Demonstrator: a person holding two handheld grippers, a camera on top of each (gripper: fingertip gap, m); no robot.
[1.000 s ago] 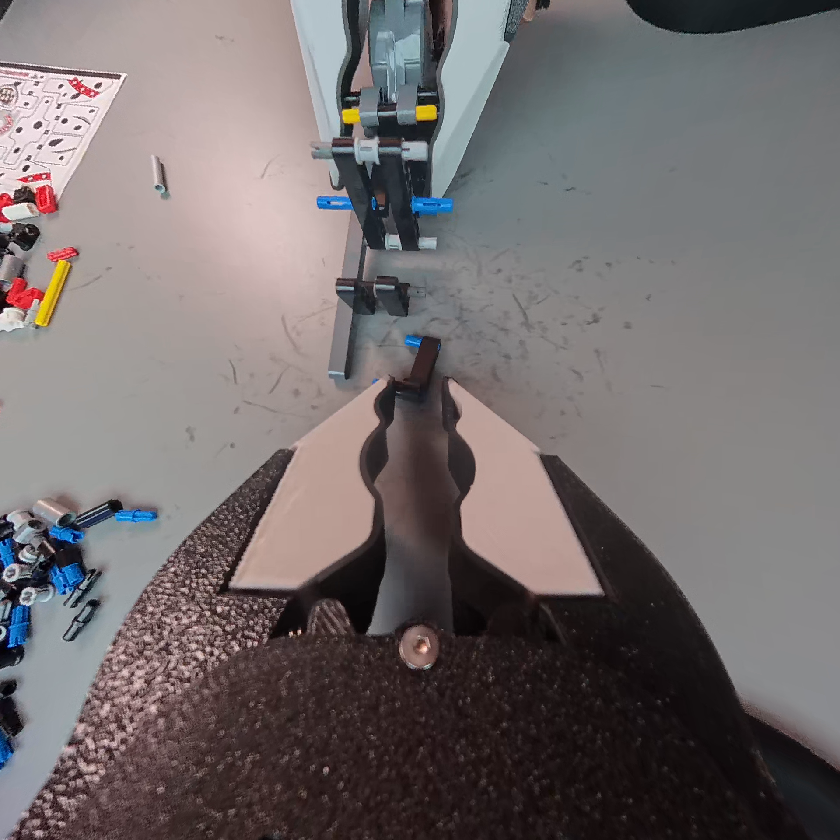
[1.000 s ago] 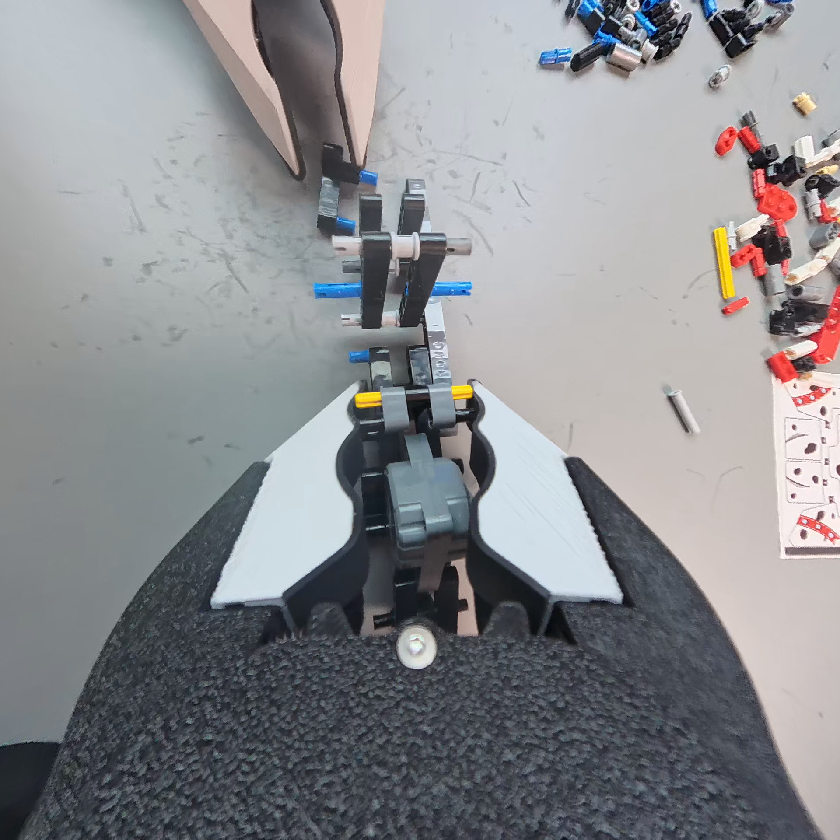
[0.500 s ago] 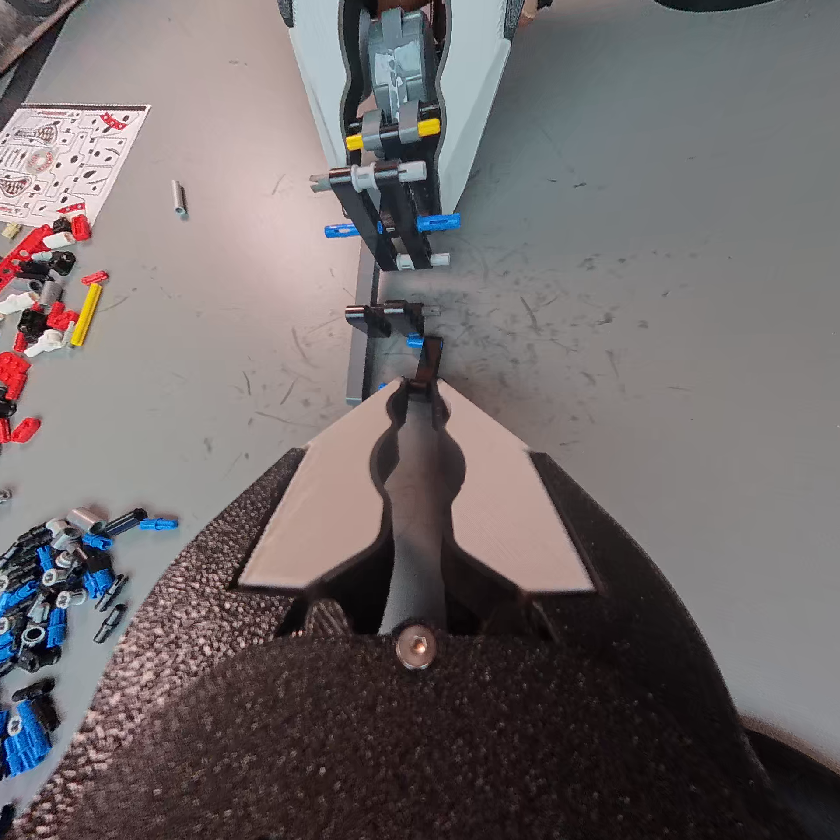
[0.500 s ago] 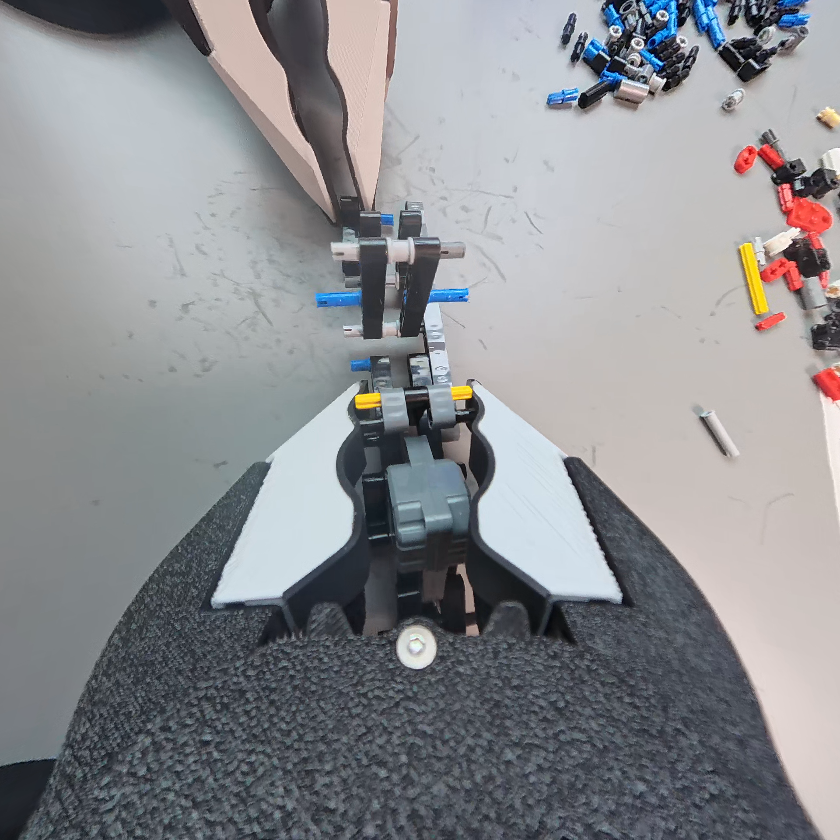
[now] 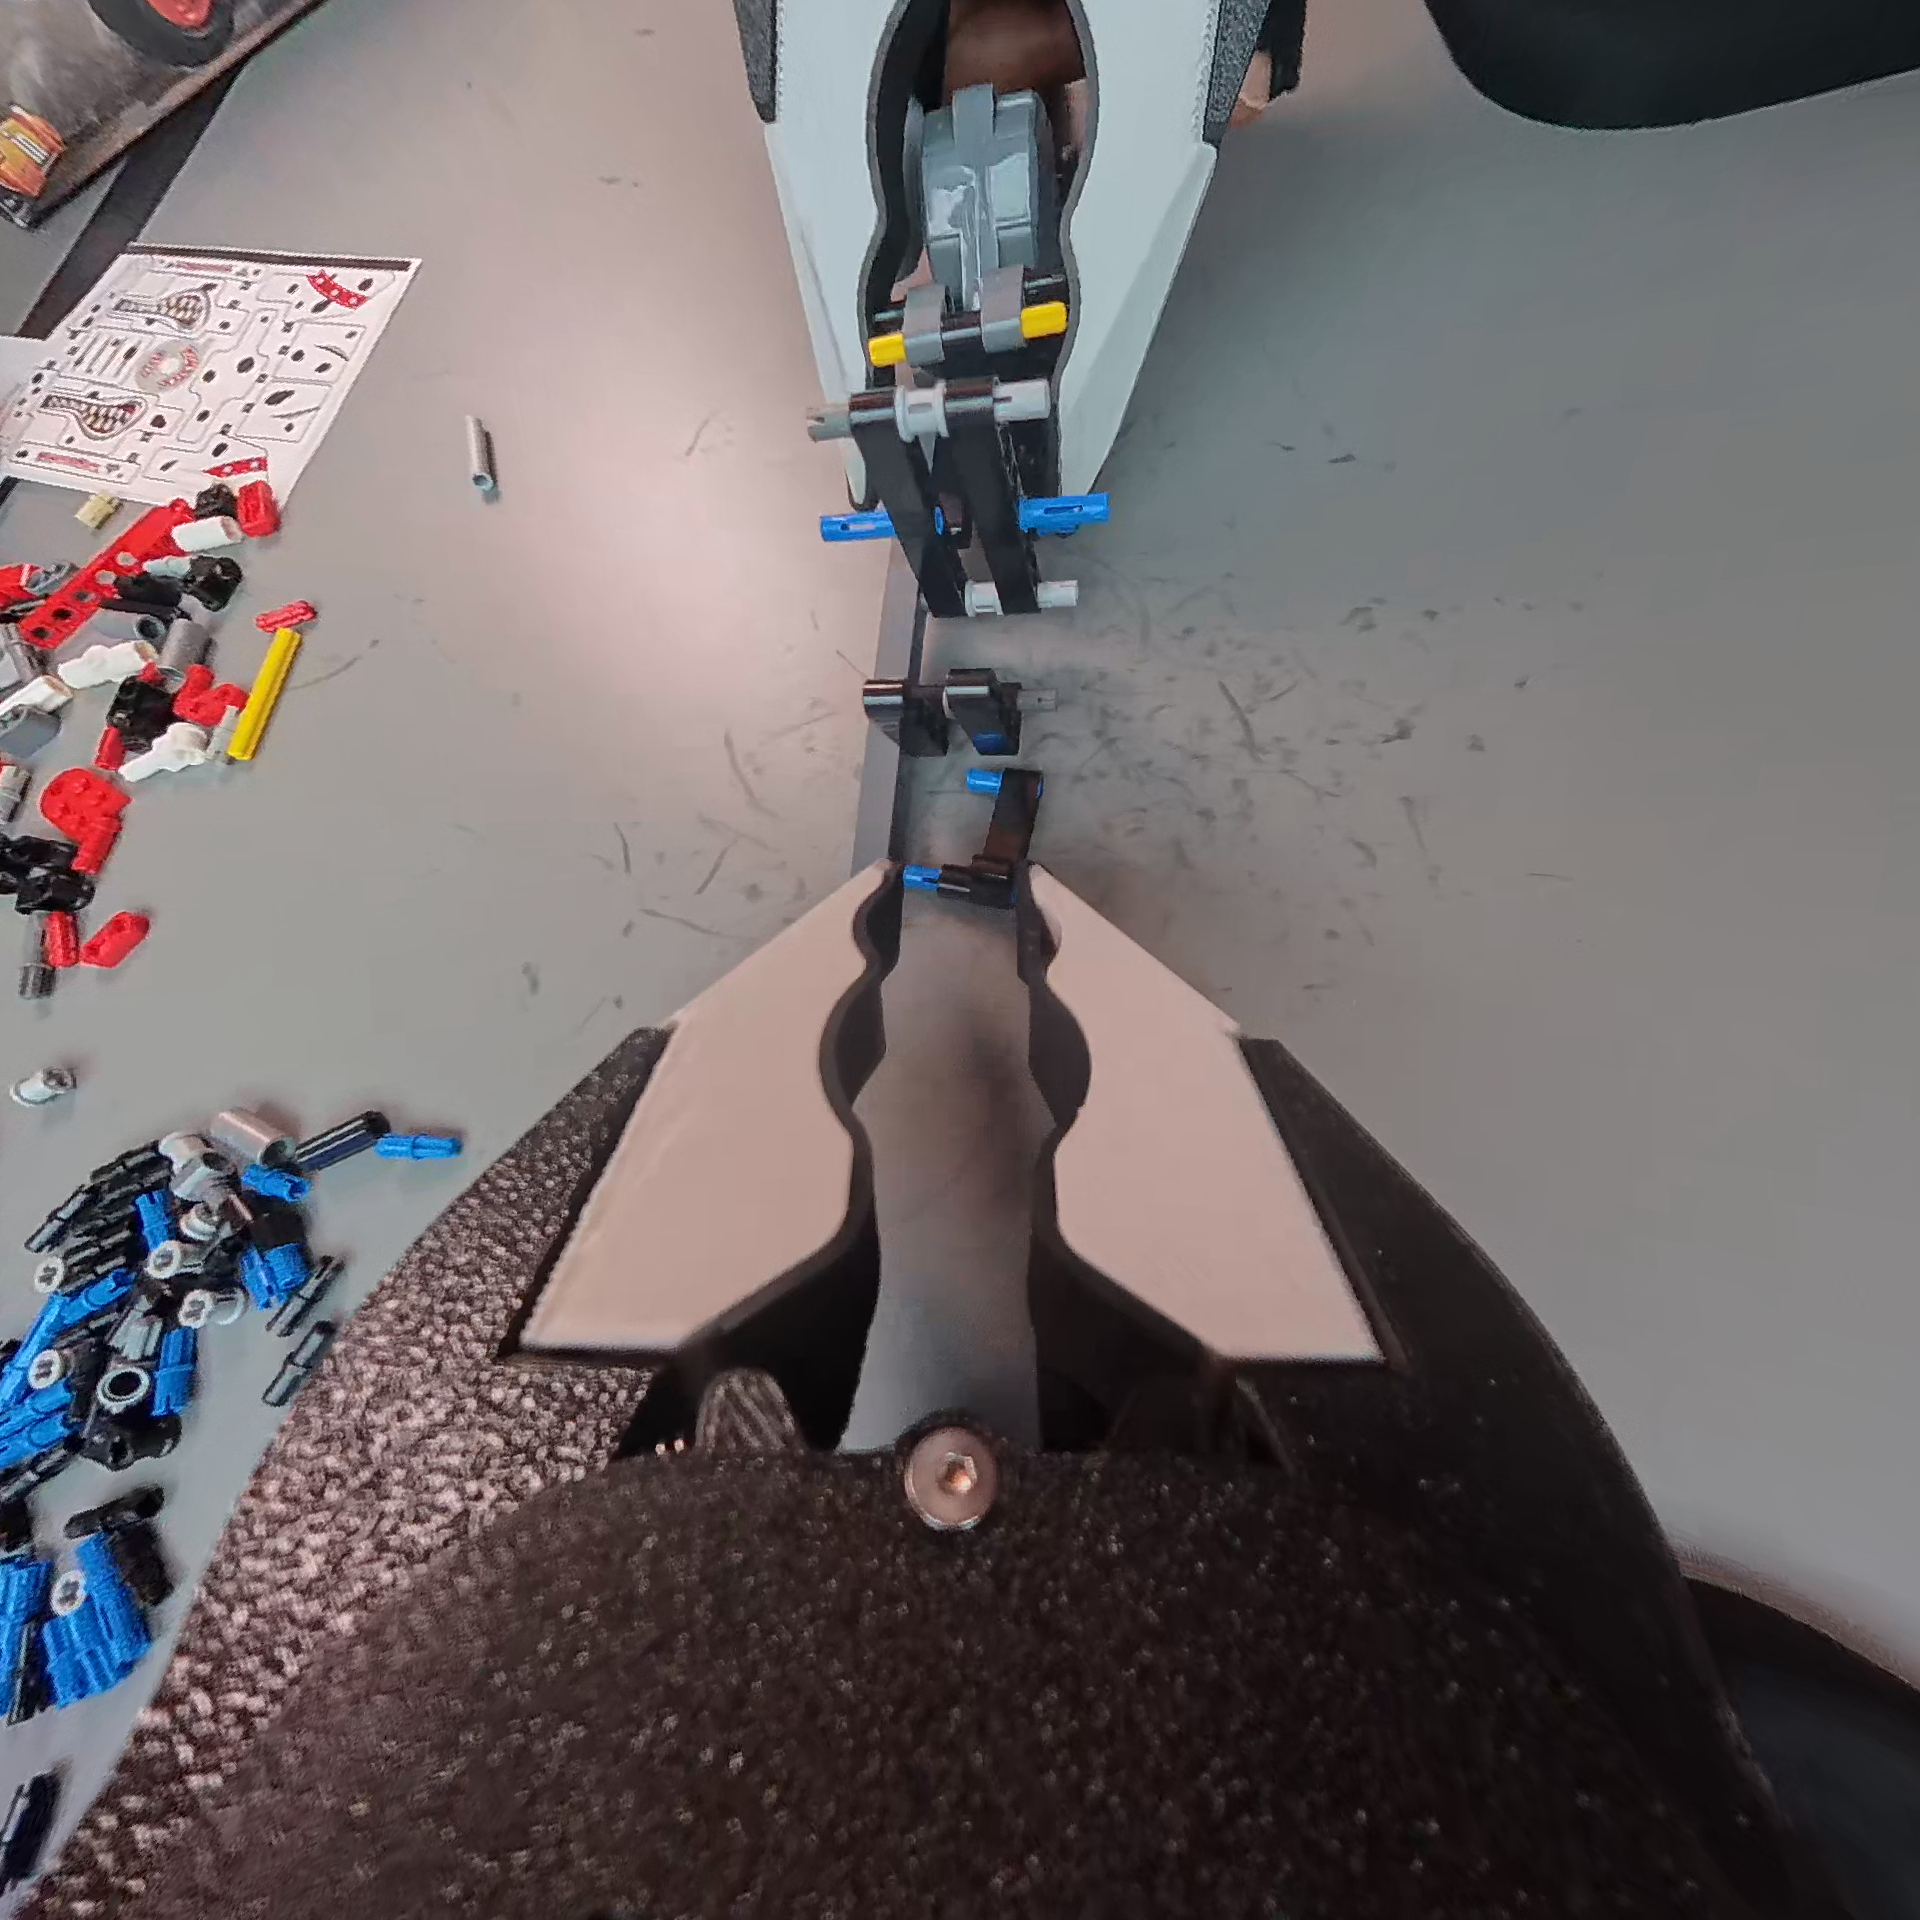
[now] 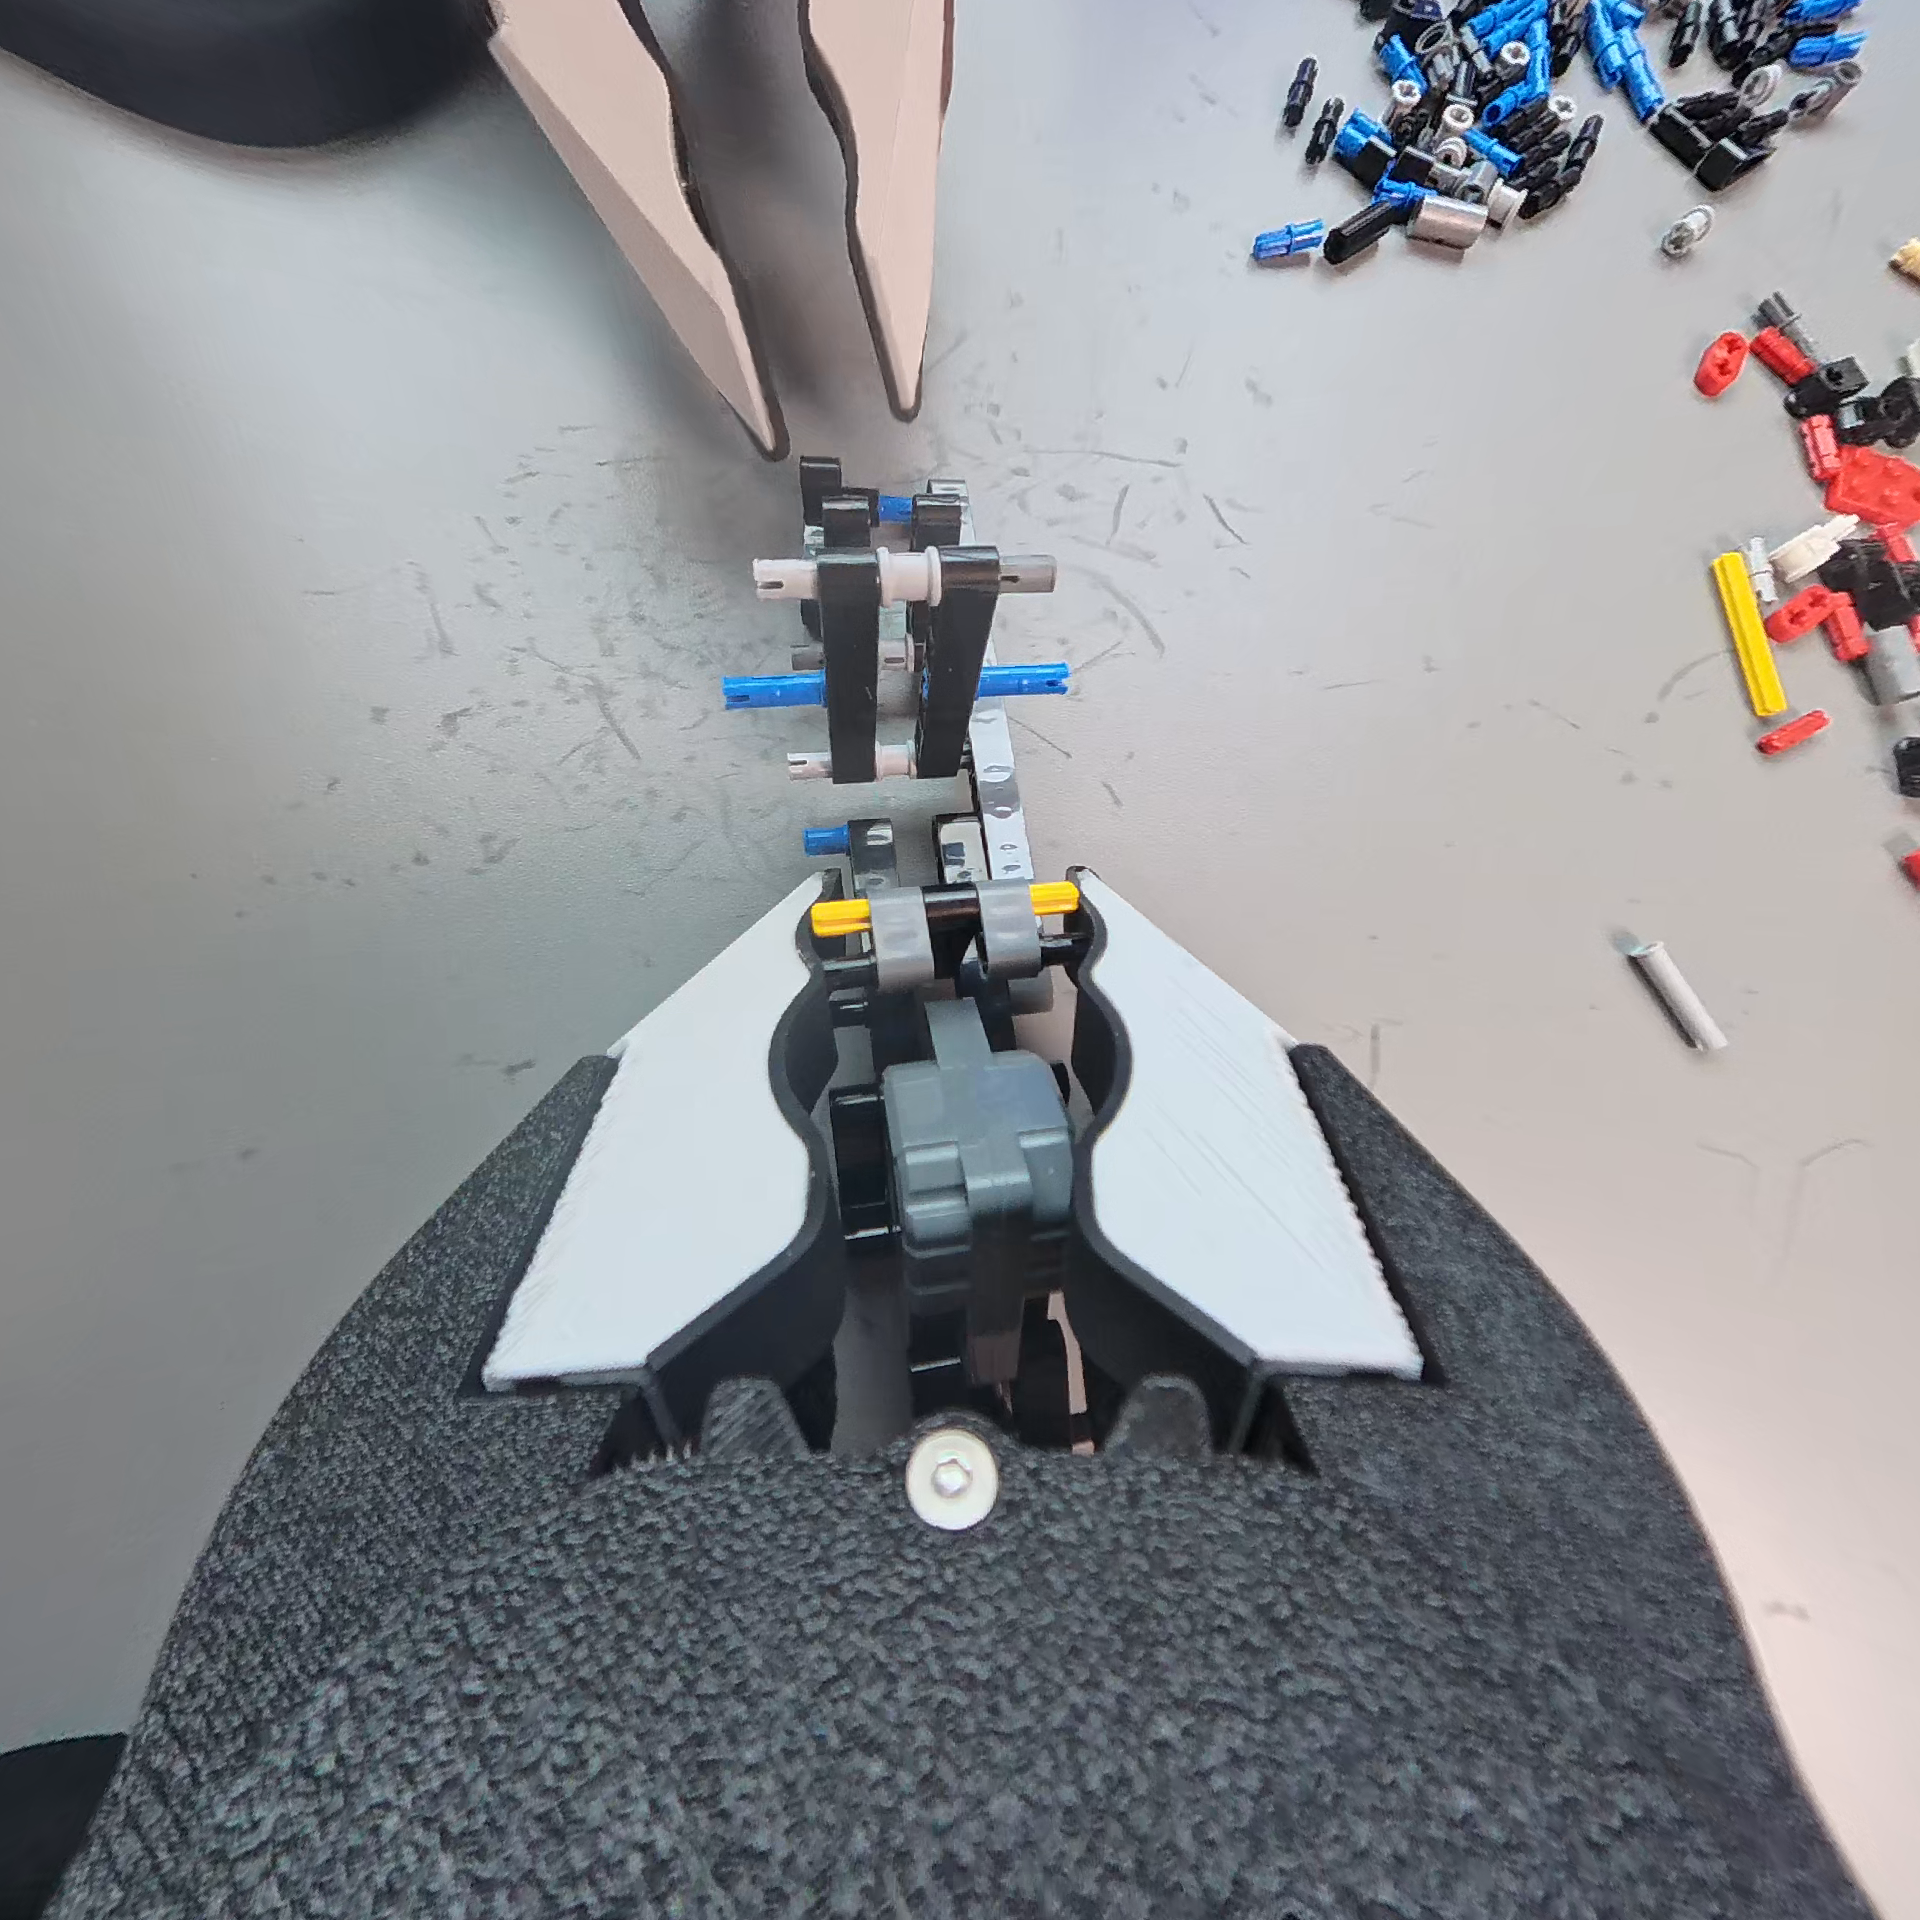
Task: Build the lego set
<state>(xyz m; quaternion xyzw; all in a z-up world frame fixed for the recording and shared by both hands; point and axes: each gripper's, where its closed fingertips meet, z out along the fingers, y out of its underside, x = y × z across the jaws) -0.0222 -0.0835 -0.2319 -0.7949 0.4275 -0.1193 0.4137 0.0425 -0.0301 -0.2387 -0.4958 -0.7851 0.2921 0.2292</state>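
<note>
The lego assembly (image 6: 899, 665) is a long frame of black beams with blue, white and yellow pins and a dark grey block at one end. It lies on the grey table (image 6: 312, 727). My right gripper (image 6: 951, 904) is shut on its grey-block end. It also shows in the left wrist view (image 5: 956, 499). A small black L-shaped piece (image 5: 1003, 831) with blue pins sits at the assembly's far end (image 6: 831, 499). My left gripper (image 5: 961, 883) is open, its tips just short of that piece and not touching it; it also shows in the right wrist view (image 6: 836, 426).
A pile of blue and black pins (image 5: 114, 1299) and a cluster of red, black and white parts (image 5: 114, 675) with a yellow axle (image 5: 263, 696) lie to the left. A sticker sheet (image 5: 197, 374), a loose grey tube (image 5: 479, 457) and a box corner (image 5: 104, 94) lie beyond. Tip to tip, the grippers are about 9 centimetres apart.
My left gripper carried the black L-shaped piece to the end of the assembly, then opened and let go of it. The right gripper kept its hold.
</note>
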